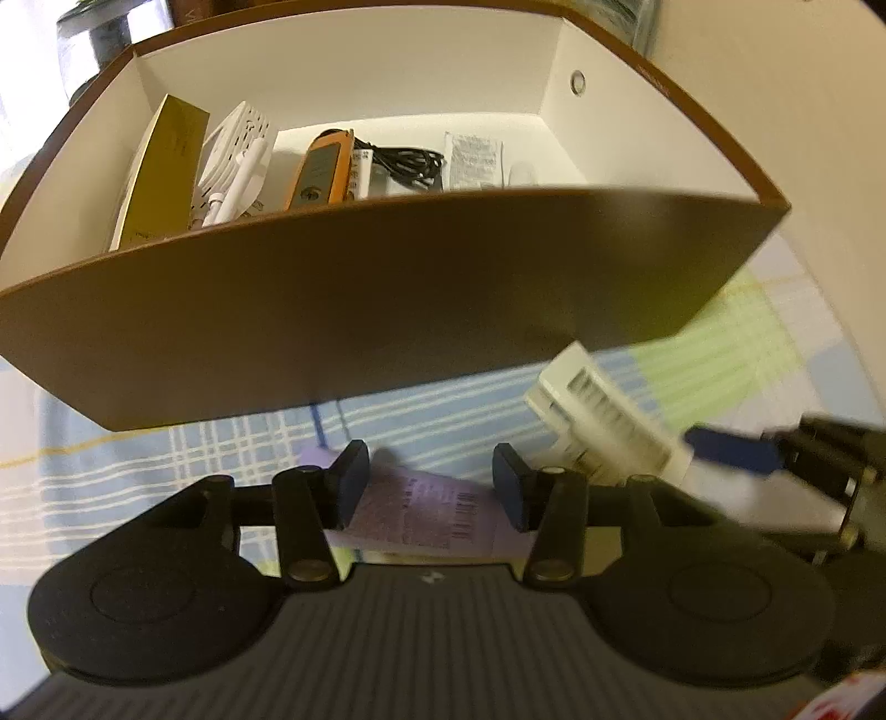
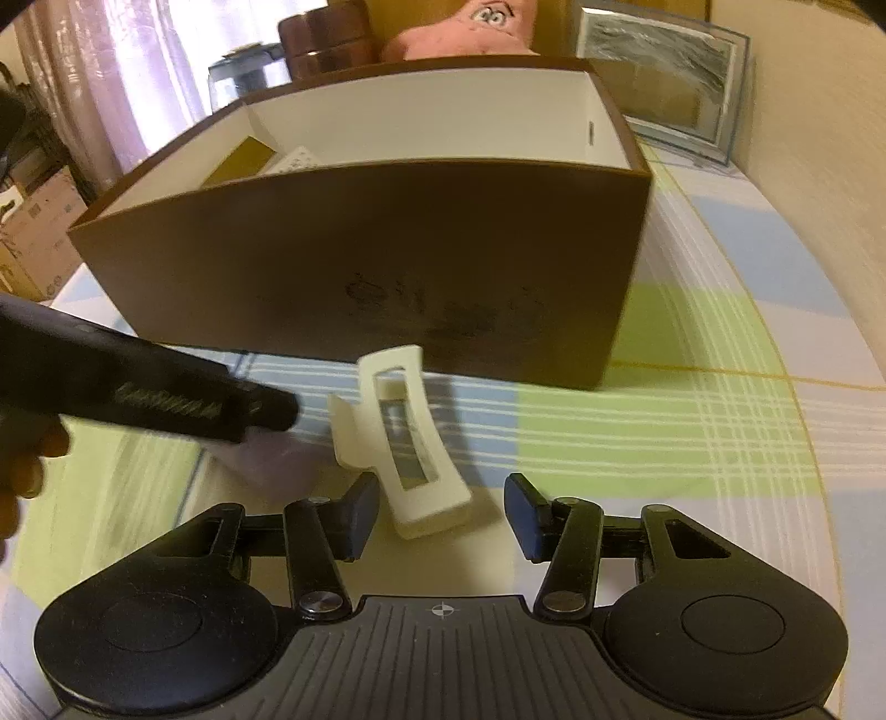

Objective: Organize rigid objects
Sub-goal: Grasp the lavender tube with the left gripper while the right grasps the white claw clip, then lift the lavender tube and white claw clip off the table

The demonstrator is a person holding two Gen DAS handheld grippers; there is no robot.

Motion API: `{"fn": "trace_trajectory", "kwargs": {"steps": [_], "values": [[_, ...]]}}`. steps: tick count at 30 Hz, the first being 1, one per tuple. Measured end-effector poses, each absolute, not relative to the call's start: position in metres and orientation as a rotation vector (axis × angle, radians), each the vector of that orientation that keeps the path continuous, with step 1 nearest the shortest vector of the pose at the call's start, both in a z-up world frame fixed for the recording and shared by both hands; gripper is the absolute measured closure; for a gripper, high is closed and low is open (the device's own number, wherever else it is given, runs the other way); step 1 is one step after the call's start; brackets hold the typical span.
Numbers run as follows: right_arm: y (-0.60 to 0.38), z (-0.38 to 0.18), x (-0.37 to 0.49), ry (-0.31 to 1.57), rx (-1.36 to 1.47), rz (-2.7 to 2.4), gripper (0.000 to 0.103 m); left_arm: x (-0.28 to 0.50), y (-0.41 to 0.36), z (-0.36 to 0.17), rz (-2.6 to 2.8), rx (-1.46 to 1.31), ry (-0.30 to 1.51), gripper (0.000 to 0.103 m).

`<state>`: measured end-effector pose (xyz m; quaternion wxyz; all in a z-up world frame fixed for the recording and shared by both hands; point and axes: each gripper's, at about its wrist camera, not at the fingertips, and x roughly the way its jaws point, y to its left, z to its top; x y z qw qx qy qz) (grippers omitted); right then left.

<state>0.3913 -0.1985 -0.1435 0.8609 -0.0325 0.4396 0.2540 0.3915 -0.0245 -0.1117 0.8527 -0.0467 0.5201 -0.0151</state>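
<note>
In the right wrist view a white hair claw clip [image 2: 412, 443] lies on the checked tablecloth [image 2: 637, 443], just in front of the brown box [image 2: 387, 266]. My right gripper [image 2: 443, 515] is open around the clip's near end, and neither pad touches it. In the left wrist view my left gripper [image 1: 431, 484] is open low over a purple printed packet [image 1: 426, 515] that lies flat and reaches past both pads. The clip [image 1: 603, 426] sits to its right, with a blue fingertip [image 1: 731, 448] of the right gripper beside it.
The brown box's white inside [image 1: 387, 72] holds a yellow carton [image 1: 160, 171], white items [image 1: 238, 160], an orange device [image 1: 321, 169], a black cable [image 1: 407, 163] and a printed sachet [image 1: 473, 160]. A framed picture [image 2: 664, 72] and a pink toy [image 2: 465, 27] stand behind. A hand [image 2: 27, 471] shows at far left.
</note>
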Motion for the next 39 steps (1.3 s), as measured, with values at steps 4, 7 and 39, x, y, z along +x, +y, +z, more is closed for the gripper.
{"fn": "trace_trajectory", "kwargs": {"steps": [4,7,39], "values": [[-0.206,-0.143,0.392,0.935,-0.051,0.539,0.056,0.379,-0.016,-0.115,-0.032,-0.084,1.123,0.058],[-0.208,-0.142,0.391,0.937,-0.036,0.554,0.056,0.367,-0.007,-0.118,-0.032,-0.075,1.15,0.058],[-0.178,-0.149,0.363,0.845,-0.251,0.741,0.064,0.293,0.007,-0.122,-0.025,-0.056,1.124,0.077]]}}
